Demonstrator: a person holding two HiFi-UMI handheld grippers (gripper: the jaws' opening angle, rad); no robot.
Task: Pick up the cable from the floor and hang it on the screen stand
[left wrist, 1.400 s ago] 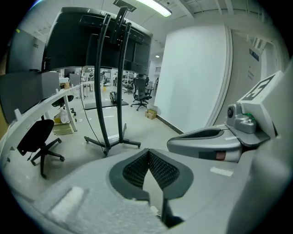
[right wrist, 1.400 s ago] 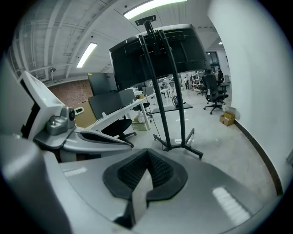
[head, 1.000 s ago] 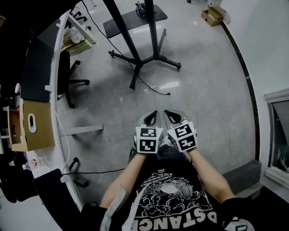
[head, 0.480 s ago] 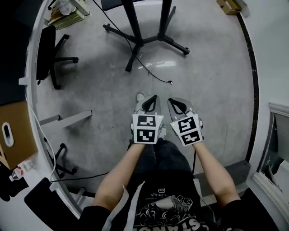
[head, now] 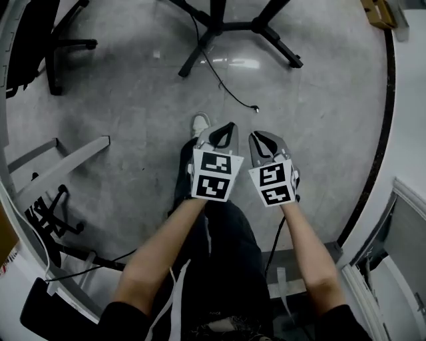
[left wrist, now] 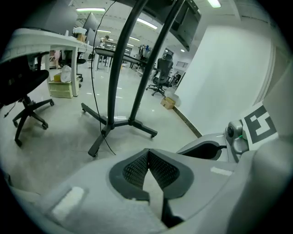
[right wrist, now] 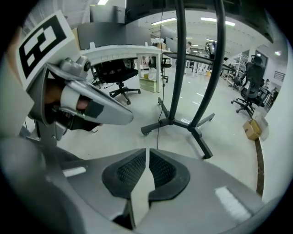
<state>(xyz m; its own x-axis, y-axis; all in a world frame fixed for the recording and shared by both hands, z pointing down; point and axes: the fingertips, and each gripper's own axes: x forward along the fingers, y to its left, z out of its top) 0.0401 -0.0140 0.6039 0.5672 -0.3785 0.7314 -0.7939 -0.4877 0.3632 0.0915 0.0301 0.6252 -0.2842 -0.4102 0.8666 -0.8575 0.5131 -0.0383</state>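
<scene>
A thin black cable (head: 223,83) trails over the grey floor from the black screen stand's base (head: 223,20), and its loose end (head: 256,108) lies just ahead of my grippers. Held side by side at waist height, my left gripper (head: 226,130) and right gripper (head: 261,140) are both shut and hold nothing. In the left gripper view the cable (left wrist: 106,141) runs down past the stand's poles (left wrist: 120,68) beyond the closed left gripper (left wrist: 147,153). The right gripper view has the cable (right wrist: 159,123) in front of the stand's feet (right wrist: 187,125), past the closed right gripper (right wrist: 147,153).
An office chair (head: 46,40) stands at the far left, with desk legs (head: 63,160) and cords nearer on the left. A cardboard box (head: 376,10) sits by the wall's dark baseboard (head: 381,133) on the right. My shoe (head: 200,123) shows under the left gripper.
The head view has tipped down and moved forward, so the stand base and the cable end are nearer. Both grippers stay shut, side by side.
</scene>
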